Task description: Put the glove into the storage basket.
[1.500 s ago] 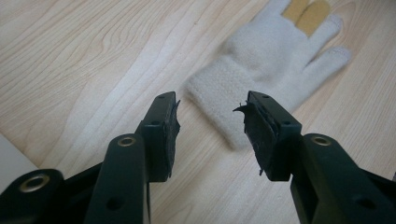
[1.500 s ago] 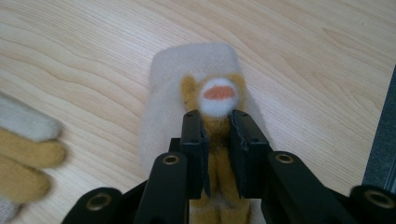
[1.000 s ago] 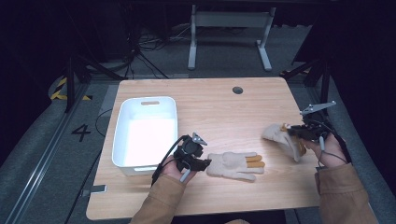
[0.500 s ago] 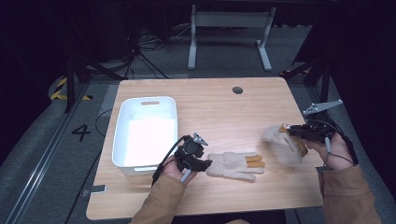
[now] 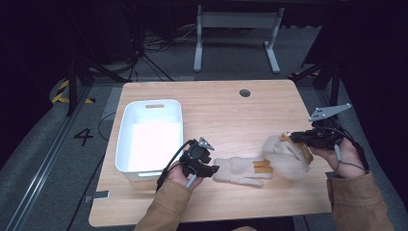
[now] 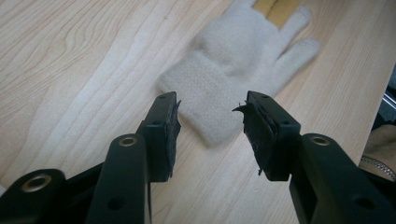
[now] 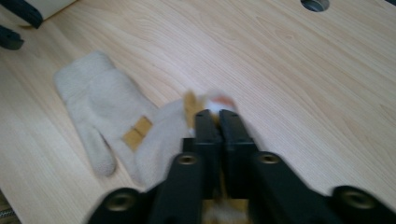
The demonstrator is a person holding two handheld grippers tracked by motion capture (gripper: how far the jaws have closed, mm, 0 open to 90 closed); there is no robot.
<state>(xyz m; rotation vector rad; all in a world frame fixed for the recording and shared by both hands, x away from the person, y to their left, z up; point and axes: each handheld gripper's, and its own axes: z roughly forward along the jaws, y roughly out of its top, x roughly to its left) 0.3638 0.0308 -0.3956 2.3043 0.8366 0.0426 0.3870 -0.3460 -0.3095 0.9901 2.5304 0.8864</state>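
Note:
A cream knit glove (image 5: 240,169) with tan finger patches lies flat near the table's front edge. My left gripper (image 5: 208,168) stands open right at its cuff; in the left gripper view the cuff of that glove (image 6: 219,93) lies just ahead of my left gripper (image 6: 210,112), between its two spread jaws. My right gripper (image 5: 294,137) is shut on a second cream glove (image 5: 285,155), which hangs from it, its lower part over the flat glove's fingers. In the right gripper view my right gripper (image 7: 215,114) pinches the held glove (image 7: 161,135), and the flat glove (image 7: 93,102) lies to the left.
A white plastic bin (image 5: 126,144) stands at the left of the wooden table (image 5: 216,106), close to my left hand. A round cable hole (image 5: 245,93) sits near the table's far edge. A metal desk frame stands on the floor beyond.
My right gripper has carried the second glove leftward and nearer, toward the flat glove's fingers. The left gripper has stayed at the cuff.

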